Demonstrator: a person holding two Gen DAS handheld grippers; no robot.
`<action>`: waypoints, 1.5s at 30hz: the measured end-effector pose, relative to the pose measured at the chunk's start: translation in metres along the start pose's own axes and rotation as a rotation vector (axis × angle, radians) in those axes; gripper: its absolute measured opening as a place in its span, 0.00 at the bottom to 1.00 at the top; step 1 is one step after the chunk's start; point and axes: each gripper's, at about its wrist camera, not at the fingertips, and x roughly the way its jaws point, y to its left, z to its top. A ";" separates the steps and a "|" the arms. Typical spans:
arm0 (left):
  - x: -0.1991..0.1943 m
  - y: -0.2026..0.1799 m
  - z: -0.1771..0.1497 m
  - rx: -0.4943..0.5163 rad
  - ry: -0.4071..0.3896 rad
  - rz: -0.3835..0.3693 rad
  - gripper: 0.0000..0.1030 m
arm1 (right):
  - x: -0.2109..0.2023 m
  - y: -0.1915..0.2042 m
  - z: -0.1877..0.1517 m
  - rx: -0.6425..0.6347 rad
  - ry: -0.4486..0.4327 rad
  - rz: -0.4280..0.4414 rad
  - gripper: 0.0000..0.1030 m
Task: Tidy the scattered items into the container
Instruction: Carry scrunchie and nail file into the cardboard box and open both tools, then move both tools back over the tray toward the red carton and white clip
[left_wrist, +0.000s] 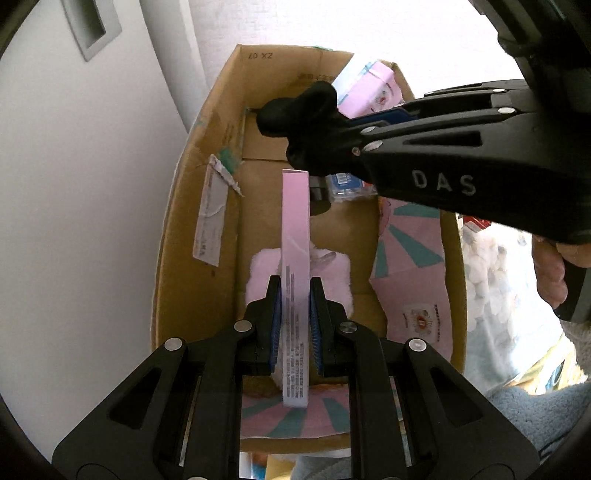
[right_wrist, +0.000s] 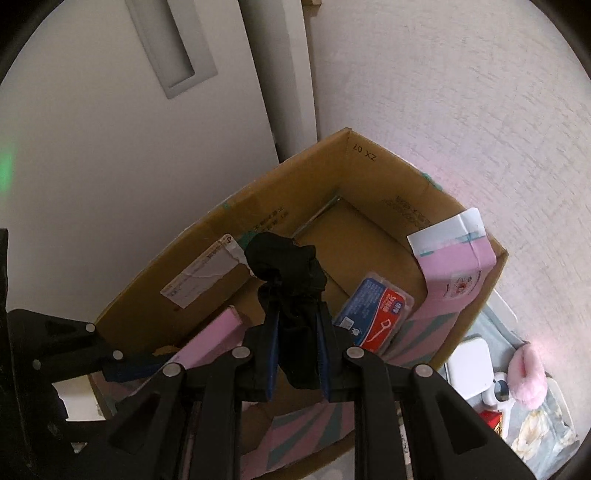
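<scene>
The left gripper held a thin pink box tight between its fingers, right over the open cardboard box. The right gripper pinched a black cloth above the same cardboard box.

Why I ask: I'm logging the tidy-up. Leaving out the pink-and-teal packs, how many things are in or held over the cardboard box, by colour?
Pink: 2 (slim box in left gripper, fluffy pad)
Black: 1 (cloth in right gripper)
Blue-and-red: 1 (floss pack)
Total: 4
</scene>
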 end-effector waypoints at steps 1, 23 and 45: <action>-0.001 0.000 0.001 -0.001 -0.005 -0.004 0.16 | 0.000 -0.001 0.001 0.006 0.001 0.002 0.16; -0.051 -0.005 0.004 0.002 -0.120 -0.010 0.99 | -0.043 -0.010 -0.008 0.144 -0.121 -0.027 0.66; -0.094 -0.045 0.019 0.092 -0.208 0.001 0.99 | -0.108 -0.051 -0.054 0.268 -0.203 -0.093 0.66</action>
